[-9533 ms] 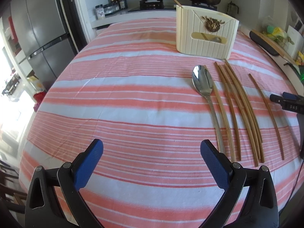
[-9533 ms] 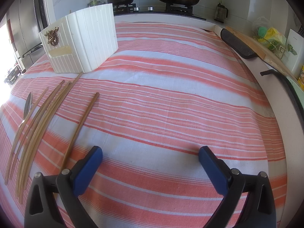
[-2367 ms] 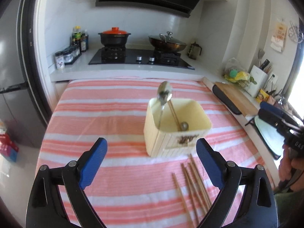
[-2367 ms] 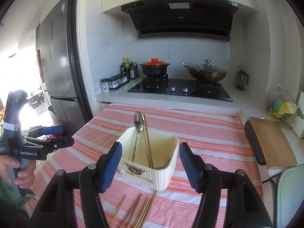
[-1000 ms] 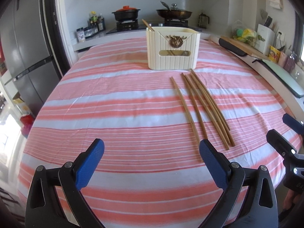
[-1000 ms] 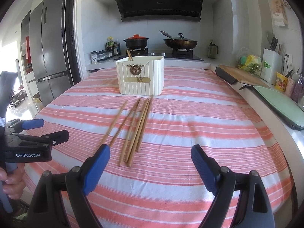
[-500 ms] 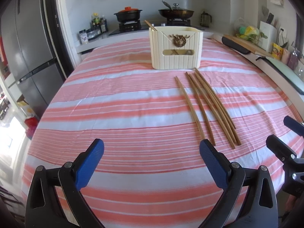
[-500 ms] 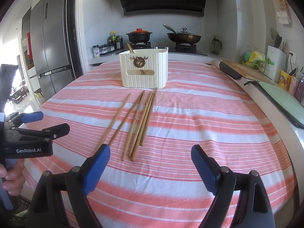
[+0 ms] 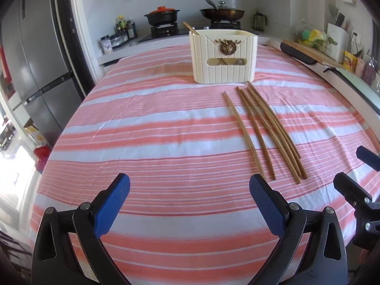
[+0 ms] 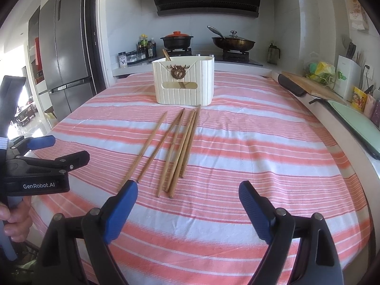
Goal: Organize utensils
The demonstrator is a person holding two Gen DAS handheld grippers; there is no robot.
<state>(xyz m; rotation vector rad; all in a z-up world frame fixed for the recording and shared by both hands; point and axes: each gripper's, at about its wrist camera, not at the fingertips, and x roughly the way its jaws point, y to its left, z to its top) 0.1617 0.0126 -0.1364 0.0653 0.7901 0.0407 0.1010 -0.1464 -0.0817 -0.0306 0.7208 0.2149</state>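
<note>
Several wooden chopsticks [image 9: 261, 128] [image 10: 178, 147] lie loose on the striped cloth, fanned out in front of a cream utensil holder [image 9: 224, 55] [image 10: 184, 83]. One chopstick end sticks up from the holder's back left corner; a spoon bowl shows through its front slot. My left gripper [image 9: 190, 201] hovers open over the near edge, left of the chopsticks' near ends, nothing between its blue pads. My right gripper [image 10: 187, 204] is open too, empty, just short of the chopsticks' near tips. Each gripper shows at the edge of the other's view.
The table [image 9: 142, 123] carries a pink and white striped cloth. Behind it runs a counter with a stove, a red-lidded pot [image 10: 177, 39] and a wok [image 10: 234, 42]. A fridge [image 10: 68, 54] stands left. A cutting board [image 10: 311, 83] and a tray lie along the right counter.
Both views have tilted up slightly over the last second, so the holder and chopsticks sit lower in the frames. Nothing on the table has moved and both grippers stayed open.
</note>
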